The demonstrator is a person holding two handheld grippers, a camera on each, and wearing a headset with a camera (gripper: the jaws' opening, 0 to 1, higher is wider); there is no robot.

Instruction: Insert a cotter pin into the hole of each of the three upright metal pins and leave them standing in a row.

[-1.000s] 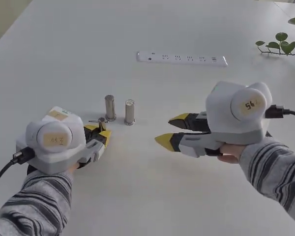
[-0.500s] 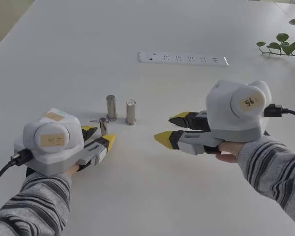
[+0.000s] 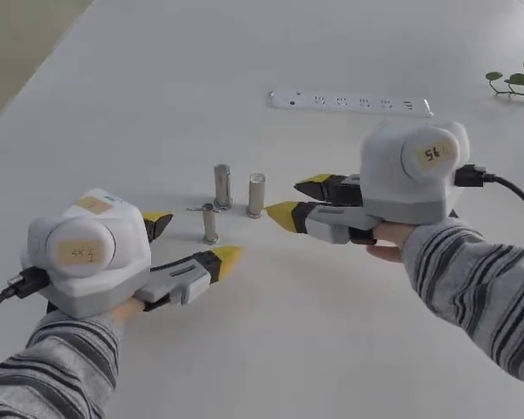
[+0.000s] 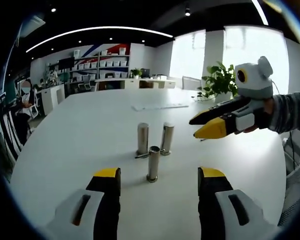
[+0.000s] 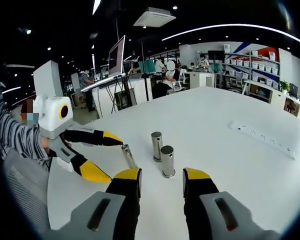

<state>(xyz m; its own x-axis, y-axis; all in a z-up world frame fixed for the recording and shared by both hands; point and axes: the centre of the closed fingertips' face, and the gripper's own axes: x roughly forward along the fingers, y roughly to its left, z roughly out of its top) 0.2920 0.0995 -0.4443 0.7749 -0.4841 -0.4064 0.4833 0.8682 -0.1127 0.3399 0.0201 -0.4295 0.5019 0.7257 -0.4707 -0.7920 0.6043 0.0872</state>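
The left tool [image 3: 190, 237], jaws spread and empty, faces the near metal pin [image 3: 210, 223], which stands upright on the table [image 3: 271, 332] straight ahead between its jaws, nearer to it than to the other tool. A cotter pin [image 3: 197, 209] juts sideways near its top. Behind stand the rear left pin [image 3: 223, 186] and rear right pin [image 3: 257, 194]. The right tool [image 3: 297, 198], also spread and empty, points at them.

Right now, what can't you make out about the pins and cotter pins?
- Cotter pin, head view: too small to tell whether it passes through the front pin or lies on the table.
- Left gripper view: front pin covers one end of it.
- Holes in the back pins: too small, every view.
- Right gripper view: front pin's base hidden behind the right gripper.
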